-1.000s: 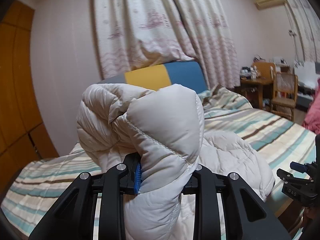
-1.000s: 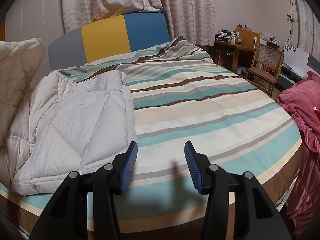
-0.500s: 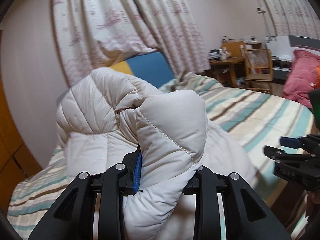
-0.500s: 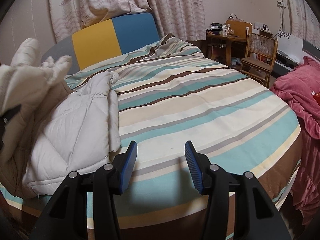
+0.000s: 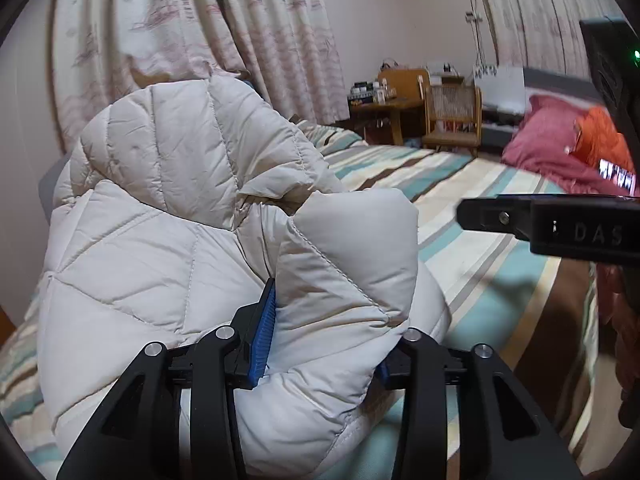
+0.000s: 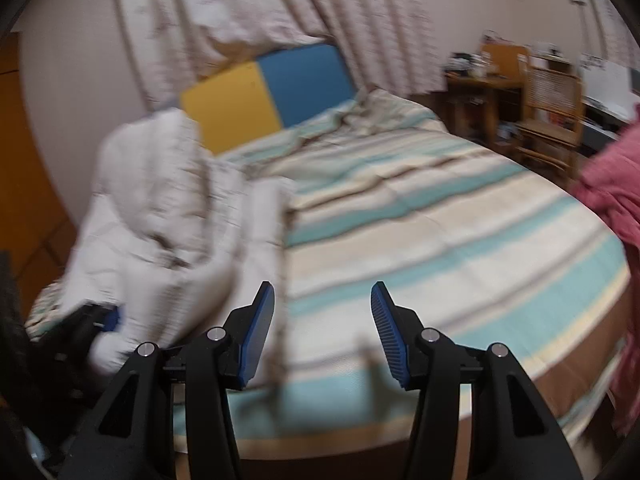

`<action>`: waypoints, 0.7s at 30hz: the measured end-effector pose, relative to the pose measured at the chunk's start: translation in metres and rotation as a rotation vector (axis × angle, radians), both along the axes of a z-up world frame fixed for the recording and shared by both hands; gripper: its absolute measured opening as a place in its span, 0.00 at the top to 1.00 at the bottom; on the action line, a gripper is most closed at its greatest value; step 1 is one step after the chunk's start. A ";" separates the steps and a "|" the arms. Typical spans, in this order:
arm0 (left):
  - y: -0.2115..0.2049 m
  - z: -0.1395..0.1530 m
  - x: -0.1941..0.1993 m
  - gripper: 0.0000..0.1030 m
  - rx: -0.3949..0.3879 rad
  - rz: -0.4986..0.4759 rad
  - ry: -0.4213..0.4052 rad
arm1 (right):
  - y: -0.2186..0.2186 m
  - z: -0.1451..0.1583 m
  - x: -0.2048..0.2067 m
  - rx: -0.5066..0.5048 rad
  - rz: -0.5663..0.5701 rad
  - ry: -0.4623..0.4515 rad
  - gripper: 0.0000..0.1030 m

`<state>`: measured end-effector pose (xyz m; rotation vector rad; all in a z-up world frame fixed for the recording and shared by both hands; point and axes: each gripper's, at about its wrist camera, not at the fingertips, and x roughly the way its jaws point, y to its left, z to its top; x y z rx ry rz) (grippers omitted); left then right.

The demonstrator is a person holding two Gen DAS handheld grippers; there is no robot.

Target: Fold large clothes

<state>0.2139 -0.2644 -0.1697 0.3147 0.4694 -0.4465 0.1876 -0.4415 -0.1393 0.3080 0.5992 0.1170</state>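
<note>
A cream quilted down jacket (image 5: 180,208) fills the left wrist view, bunched up over the striped bed (image 5: 460,216). My left gripper (image 5: 324,332) is shut on a thick fold of the jacket, which bulges between the blue pads. In the right wrist view the jacket (image 6: 160,216) hangs lifted at the left, blurred, with the left gripper (image 6: 86,328) below it. My right gripper (image 6: 322,320) is open and empty above the bed's front edge. It also shows at the right of the left wrist view (image 5: 552,224).
The bed (image 6: 440,232) has a yellow and blue headboard (image 6: 268,92) under patterned curtains (image 6: 248,8). A wooden desk (image 6: 484,80) and chair (image 6: 552,108) stand at the far right. A pink blanket pile (image 5: 560,148) lies beside the bed. An orange wardrobe (image 6: 24,160) is at the left.
My left gripper has carried the jacket fold to the right, across the bed. My right gripper has swung left and now sits close to the left one, still open.
</note>
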 end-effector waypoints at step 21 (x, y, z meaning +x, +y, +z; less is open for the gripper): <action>0.181 0.061 -0.028 0.05 -0.418 0.320 -0.034 | 0.045 0.004 0.029 -0.061 0.169 0.088 0.54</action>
